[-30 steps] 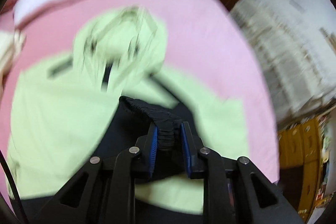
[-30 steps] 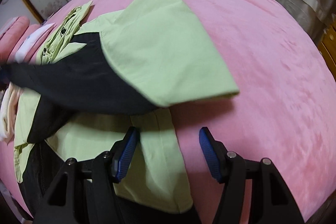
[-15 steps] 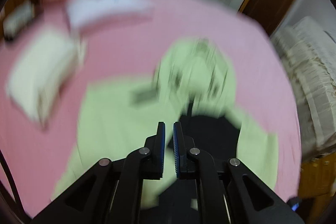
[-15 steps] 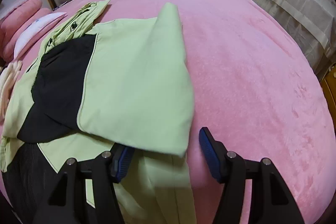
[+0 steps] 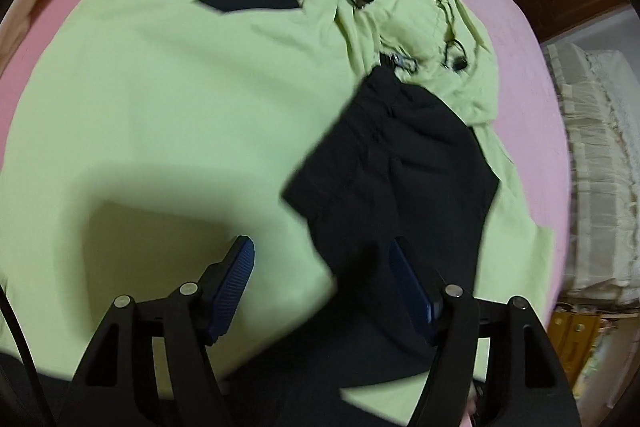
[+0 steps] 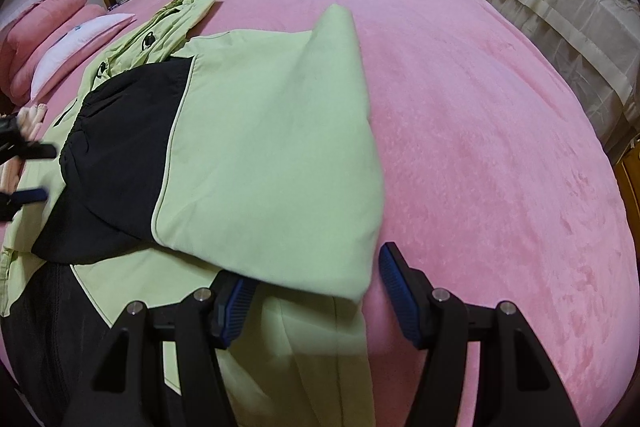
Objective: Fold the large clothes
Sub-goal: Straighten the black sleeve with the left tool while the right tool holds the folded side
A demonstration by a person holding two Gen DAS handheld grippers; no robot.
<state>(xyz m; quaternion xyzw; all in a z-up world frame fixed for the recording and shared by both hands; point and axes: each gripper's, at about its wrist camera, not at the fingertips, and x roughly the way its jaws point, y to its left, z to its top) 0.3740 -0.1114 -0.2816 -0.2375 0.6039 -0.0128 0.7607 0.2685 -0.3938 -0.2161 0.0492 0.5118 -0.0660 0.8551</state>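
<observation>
Now | left claw [image 5: 322,285] just opening, empty above jacket [image 5: 180,99] | right claw [image 6: 316,291] open, straddling sleeve [image 6: 272,163]

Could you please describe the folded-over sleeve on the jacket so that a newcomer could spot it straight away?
On the pink bed lies a light green jacket. Its sleeve is folded across the body; unlike the crumpled green hood, it ends in a gathered black cuff.
</observation>
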